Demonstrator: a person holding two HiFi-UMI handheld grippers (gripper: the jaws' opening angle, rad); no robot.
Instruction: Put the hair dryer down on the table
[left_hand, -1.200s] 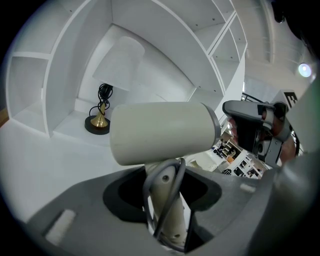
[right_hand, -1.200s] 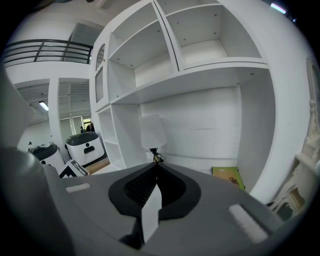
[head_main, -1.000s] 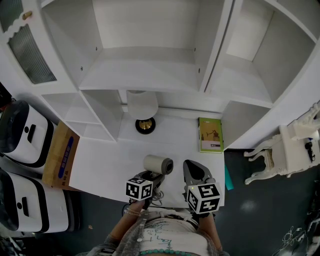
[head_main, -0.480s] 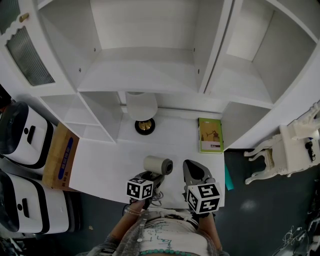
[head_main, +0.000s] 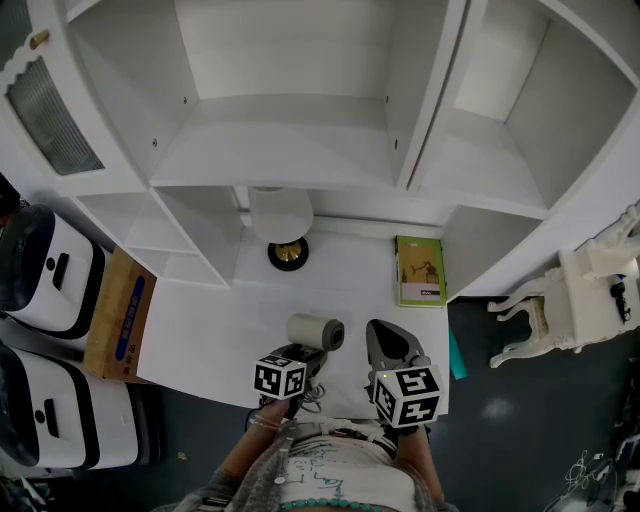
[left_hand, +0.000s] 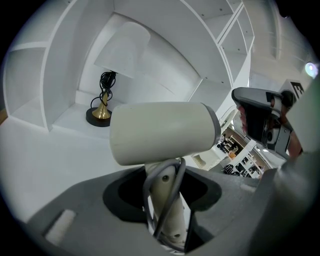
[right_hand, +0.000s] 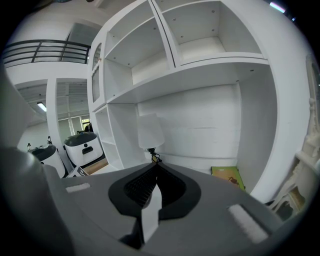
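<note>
Left gripper view shows the left gripper clamping the hair dryer by its handle, over the table's near edge. Lower it gently and lay the barrel flat before opening. The right gripper, jaws pinched together, carries nothing.

A white-shaded lamp with a black base is set below the white shelving unit; a green book is laid flat, well to its right; a cardboard box is seen at the left, beside two rounded white machines; a white ornate chair is placed on the dark floor.
</note>
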